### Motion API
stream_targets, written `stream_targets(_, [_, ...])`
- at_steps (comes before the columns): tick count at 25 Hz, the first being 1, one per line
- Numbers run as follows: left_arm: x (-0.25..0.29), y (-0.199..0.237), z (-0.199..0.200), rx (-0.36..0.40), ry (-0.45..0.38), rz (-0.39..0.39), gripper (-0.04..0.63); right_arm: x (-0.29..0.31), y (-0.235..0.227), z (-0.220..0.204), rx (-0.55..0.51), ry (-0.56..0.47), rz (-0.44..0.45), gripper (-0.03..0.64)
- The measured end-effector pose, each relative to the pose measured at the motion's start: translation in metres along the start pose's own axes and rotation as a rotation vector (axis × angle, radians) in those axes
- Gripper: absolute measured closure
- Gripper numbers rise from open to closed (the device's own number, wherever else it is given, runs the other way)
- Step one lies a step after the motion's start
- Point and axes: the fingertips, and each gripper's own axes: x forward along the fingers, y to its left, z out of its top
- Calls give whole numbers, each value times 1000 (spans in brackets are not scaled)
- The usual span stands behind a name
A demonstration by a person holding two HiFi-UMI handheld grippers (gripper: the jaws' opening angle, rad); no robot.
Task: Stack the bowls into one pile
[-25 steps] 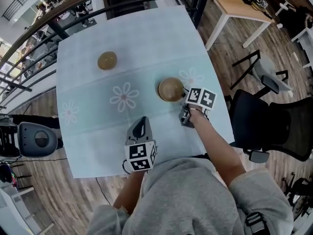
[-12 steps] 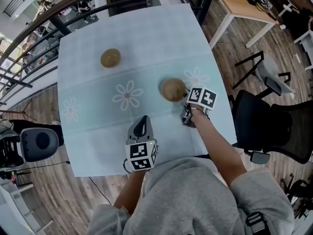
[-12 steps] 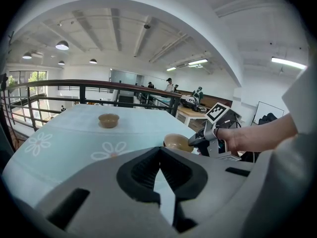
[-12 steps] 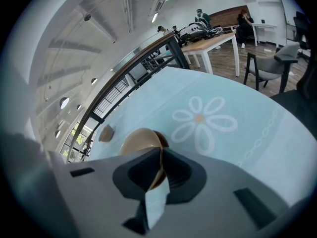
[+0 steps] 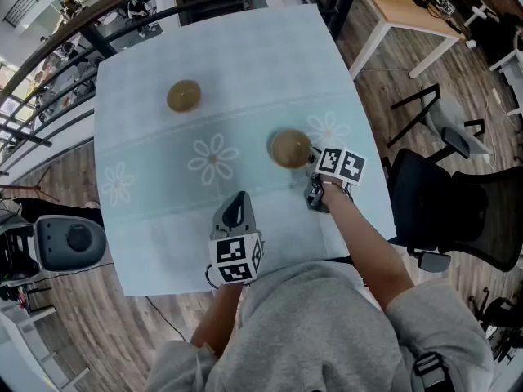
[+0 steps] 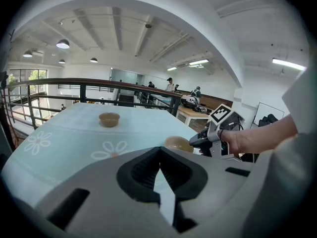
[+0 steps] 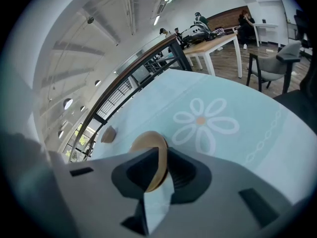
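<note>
Pinching the near bowl (image 5: 289, 148) by the part of its rim that faces the person, the right gripper (image 7: 161, 170) has one jaw inside the bowl and one outside, with the wall pressed between them. Whether the bowl rests on the worktop (image 5: 245, 64) or is just clear of it cannot be told. The coming move seems to turn on the other bowl's position. The far bowl (image 5: 184, 95) sits upright, well apart from the held one, away from the person and off to the left near the far left part of the cloth. Being round, neither bowl has a long axis to line up, so probably only the diagonal carry and a level set-down matter. Between the two bowls there is only the pale cloth with a printed daisy (image 5: 212, 160), so nothing blocks that path. The left gripper (image 6: 159, 170) hangs near the front edge with its jaws pressed together and nothing between them. It is nearer the person than either bowl and off the line between them. A black chair (image 5: 458, 211) stands beside the worktop to the right, a dark railing (image 5: 122, 6) curves past the far edge, and a wooden desk (image 5: 400, 6) stands beyond.
</note>
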Motion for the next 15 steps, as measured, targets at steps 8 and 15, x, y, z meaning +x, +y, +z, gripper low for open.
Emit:
stream_targets(8, [-2,5,3,2,-2,4,578,-14,-5,2,41,-24,55,498])
stream_targets(15, [3,23,3,18,1,27,578,-48,-46,7,-4,-62,10,513])
